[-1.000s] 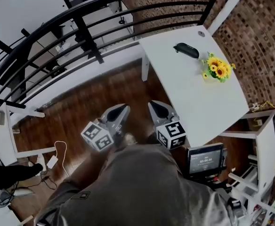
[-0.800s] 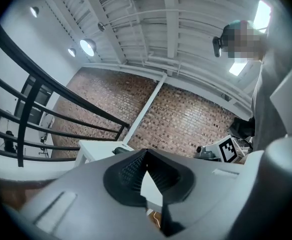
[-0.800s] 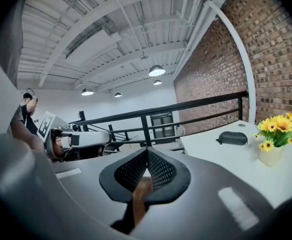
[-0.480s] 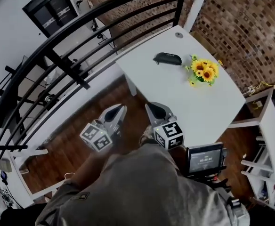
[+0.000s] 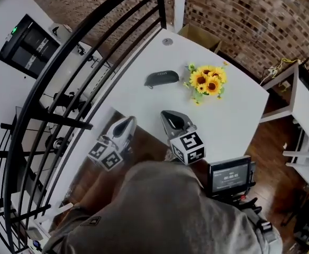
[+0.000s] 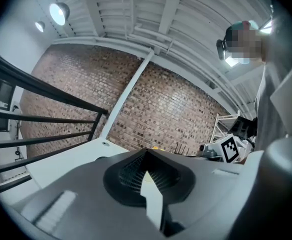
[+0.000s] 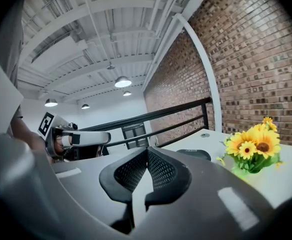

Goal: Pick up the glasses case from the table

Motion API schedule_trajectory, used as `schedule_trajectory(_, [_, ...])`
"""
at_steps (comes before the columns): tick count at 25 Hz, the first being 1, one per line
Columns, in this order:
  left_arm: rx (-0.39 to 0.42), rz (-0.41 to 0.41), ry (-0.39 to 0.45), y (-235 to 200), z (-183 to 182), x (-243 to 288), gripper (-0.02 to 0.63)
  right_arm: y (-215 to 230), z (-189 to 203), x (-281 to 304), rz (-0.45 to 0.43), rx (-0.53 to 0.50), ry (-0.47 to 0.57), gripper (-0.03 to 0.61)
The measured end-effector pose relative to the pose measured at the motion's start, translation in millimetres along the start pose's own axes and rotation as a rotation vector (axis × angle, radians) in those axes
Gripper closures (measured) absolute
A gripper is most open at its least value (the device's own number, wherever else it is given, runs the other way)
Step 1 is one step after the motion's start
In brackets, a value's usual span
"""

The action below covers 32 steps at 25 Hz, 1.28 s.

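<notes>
Over the last second the white table [image 5: 234, 115] has drawn much closer in the head view, and both grippers now sit at its near edge rather than over the wooden floor. The right gripper [image 5: 171, 119] hangs above the tabletop's edge and the left gripper [image 5: 126, 125] just off its side. Each has its jaws pressed together with nothing between them. The sunflowers [image 5: 206, 81] stand mid-table. The glasses case [image 5: 161, 78] lies flat just beside them, well apart from either gripper. Only the approach is done. Opening, reaching, gripping and lifting remain.
</notes>
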<state>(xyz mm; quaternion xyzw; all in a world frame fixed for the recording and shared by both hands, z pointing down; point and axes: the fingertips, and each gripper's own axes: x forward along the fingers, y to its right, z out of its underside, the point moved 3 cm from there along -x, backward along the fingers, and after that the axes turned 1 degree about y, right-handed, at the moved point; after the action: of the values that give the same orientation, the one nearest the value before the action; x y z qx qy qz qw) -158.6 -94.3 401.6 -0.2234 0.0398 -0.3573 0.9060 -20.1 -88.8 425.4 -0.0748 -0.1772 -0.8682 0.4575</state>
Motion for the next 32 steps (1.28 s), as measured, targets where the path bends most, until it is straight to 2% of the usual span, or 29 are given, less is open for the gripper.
schedule_trajectory(12, [-0.083, 0.204, -0.140, -71, 3, 102, 0.612, 70, 1, 56, 0.218, 0.044, -0.095, 0.565])
schedule_trajectory(21, [-0.114, 0.304, -0.196, -134, 8, 149, 0.612, 116, 3, 118, 0.315, -0.021, -0.217, 0.565])
schedule_trajectory(26, [-0.076, 0.320, -0.237, -162, 29, 163, 0.612, 138, 15, 150, 0.298, -0.130, -0.346, 0.565])
schedule_trajectory(30, [-0.079, 0.301, -0.250, -172, 36, 164, 0.612, 149, 33, 165, 0.218, -0.348, -0.514, 0.561])
schedule_trajectory(31, [-0.078, 0.296, -0.251, -176, 37, 164, 0.612, 151, 36, 170, 0.193, -0.397, -0.543, 0.538])
schedule_trajectory(32, [-0.078, 0.289, -0.251, -179, 38, 164, 0.612, 153, 38, 175, 0.164, -0.438, -0.571, 0.442])
